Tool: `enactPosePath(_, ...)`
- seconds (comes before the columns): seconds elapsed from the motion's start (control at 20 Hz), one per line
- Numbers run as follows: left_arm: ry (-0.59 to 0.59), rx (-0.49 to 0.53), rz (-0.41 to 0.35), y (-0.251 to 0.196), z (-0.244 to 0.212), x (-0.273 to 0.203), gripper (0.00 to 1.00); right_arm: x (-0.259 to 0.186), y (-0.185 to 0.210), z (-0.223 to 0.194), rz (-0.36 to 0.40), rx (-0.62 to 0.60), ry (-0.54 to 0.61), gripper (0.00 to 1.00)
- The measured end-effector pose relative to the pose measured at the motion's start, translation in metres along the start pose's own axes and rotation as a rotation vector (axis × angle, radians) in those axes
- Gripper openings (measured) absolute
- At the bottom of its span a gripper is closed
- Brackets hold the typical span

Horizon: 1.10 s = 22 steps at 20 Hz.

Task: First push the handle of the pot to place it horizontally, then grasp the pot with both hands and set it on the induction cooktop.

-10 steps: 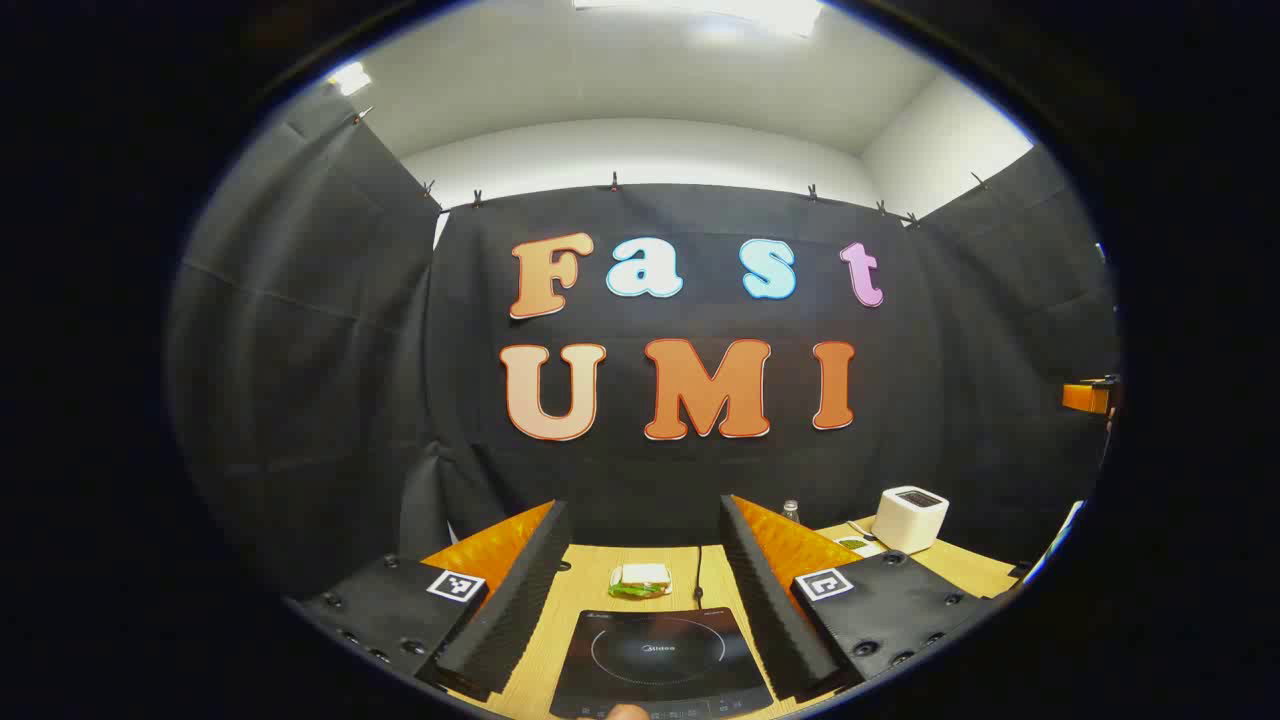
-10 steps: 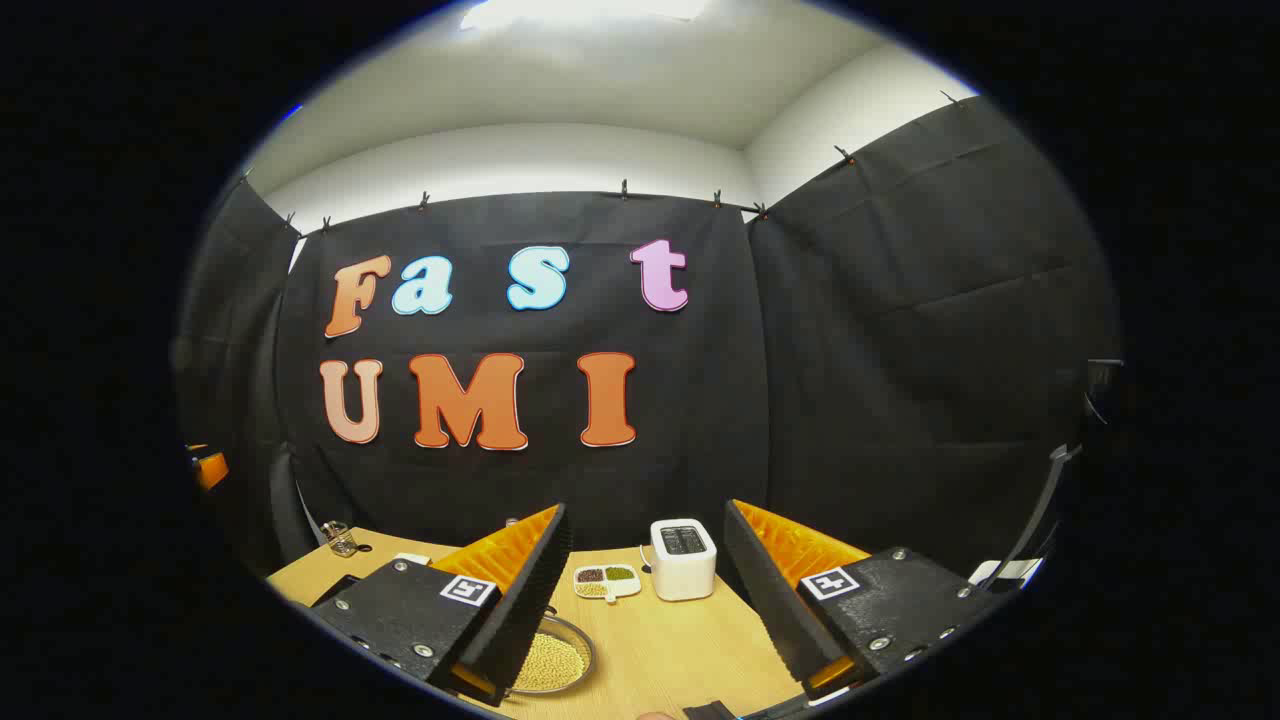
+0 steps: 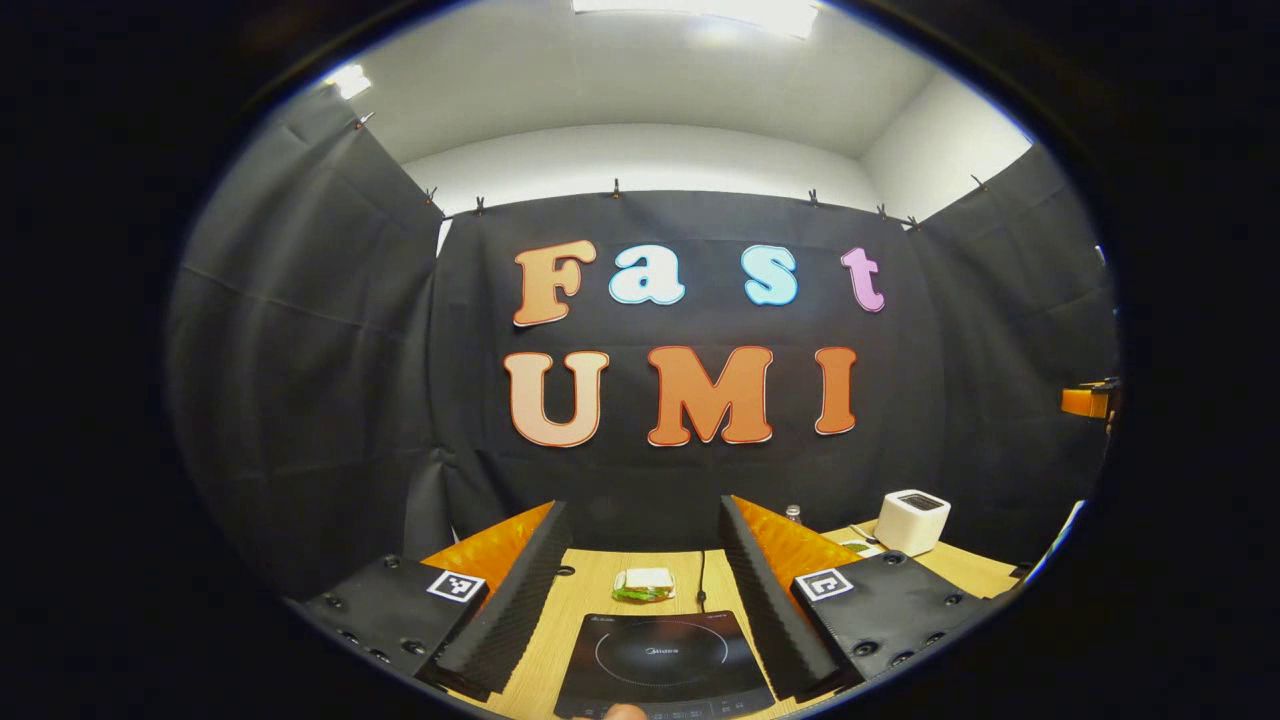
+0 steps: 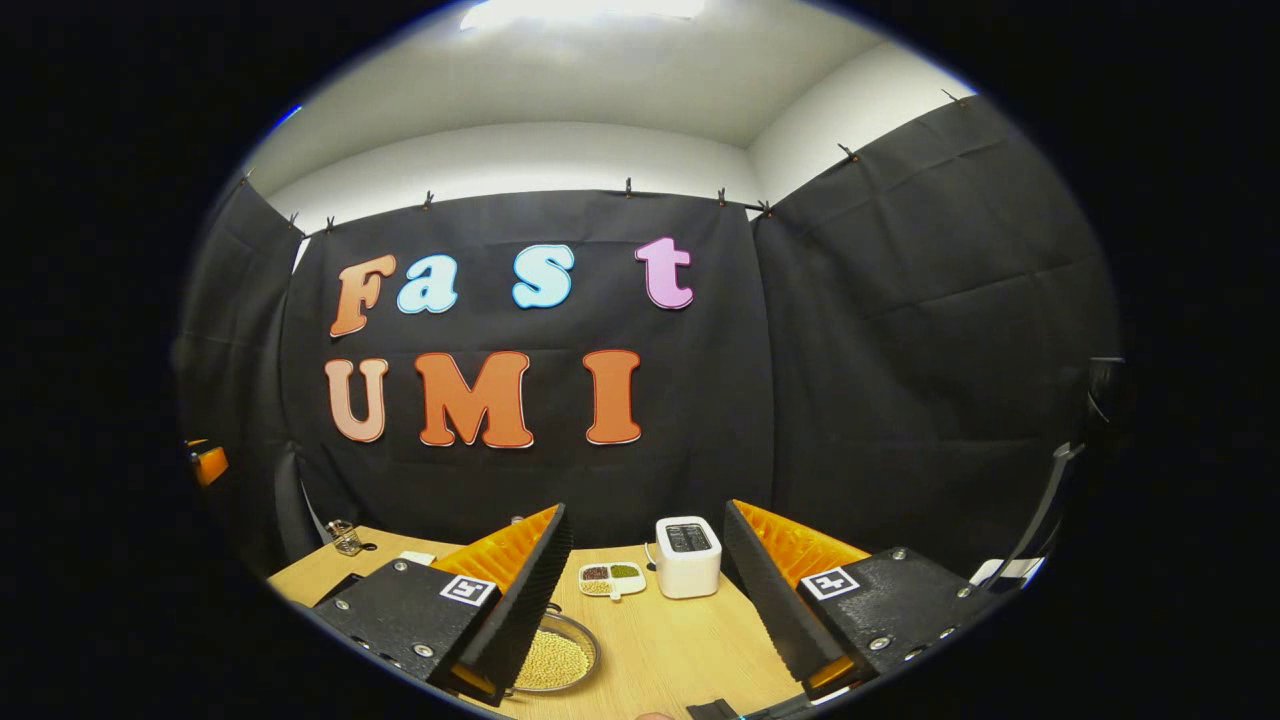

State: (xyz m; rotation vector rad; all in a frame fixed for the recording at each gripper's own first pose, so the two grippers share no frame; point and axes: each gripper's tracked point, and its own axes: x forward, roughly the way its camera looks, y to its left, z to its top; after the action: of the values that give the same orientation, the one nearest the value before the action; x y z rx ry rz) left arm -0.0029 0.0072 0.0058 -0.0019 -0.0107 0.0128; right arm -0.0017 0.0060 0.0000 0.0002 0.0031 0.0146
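Observation:
A black induction cooktop (image 3: 660, 660) lies flat on the wooden table (image 3: 590, 600) in the left gripper view. My left gripper (image 3: 640, 600) hangs above its near edge, open, with nothing between the fingers. In the right gripper view my right gripper (image 4: 645, 600) stands open over bare table (image 4: 680, 650), holding nothing. A dark object (image 4: 715, 710), perhaps the pot's handle, pokes in at the bottom edge of that view, too cropped to tell.
A sandwich (image 3: 642, 584) lies behind the cooktop, beside its cord. A white toaster (image 4: 688, 556) (image 3: 912, 520) stands at the back right, with a small divided dish of beans (image 4: 610, 577) next to it. A metal bowl of yellow grains (image 4: 552, 658) sits under my right gripper's left finger.
Both views have tilted down slightly, so the table's objects sit a little higher and closer. Both grippers stay open.

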Motion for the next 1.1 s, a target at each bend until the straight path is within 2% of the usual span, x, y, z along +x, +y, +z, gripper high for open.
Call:
enactPosePath(0.55, 0.031, -0.025, 0.006, 0.010, -0.010, 0.000, 0.96, 0.004, 0.011, -0.004, 0.024, 0.007, 0.011, 0.95)
enactPosePath(0.85, 0.030, -0.016, 0.009, 0.011, -0.010, -0.002, 0.97, 0.006, 0.024, -0.028, 0.069, -0.007, 0.068, 0.96)
enactPosePath(0.9, 0.032, -0.014, 0.010, 0.012, -0.011, -0.003, 0.96, 0.006, 0.026, -0.038, 0.077, -0.016, 0.098, 0.92)
enactPosePath(0.95, 0.035, -0.013, 0.012, 0.013, -0.013, -0.004, 0.97, 0.006, 0.030, -0.046, 0.093, -0.023, 0.125, 0.78)
enactPosePath(1.0, 0.037, -0.016, 0.013, 0.014, -0.013, -0.003, 0.97, 0.005, 0.034, -0.053, 0.113, -0.030, 0.143, 0.76)
enactPosePath(1.05, 0.038, -0.019, 0.015, 0.015, -0.013, -0.003, 0.98, 0.004, 0.035, -0.058, 0.120, -0.037, 0.157, 0.68)
enactPosePath(1.1, 0.038, -0.021, 0.018, 0.017, -0.014, -0.003, 0.97, 0.005, 0.036, -0.064, 0.124, -0.046, 0.169, 0.67)
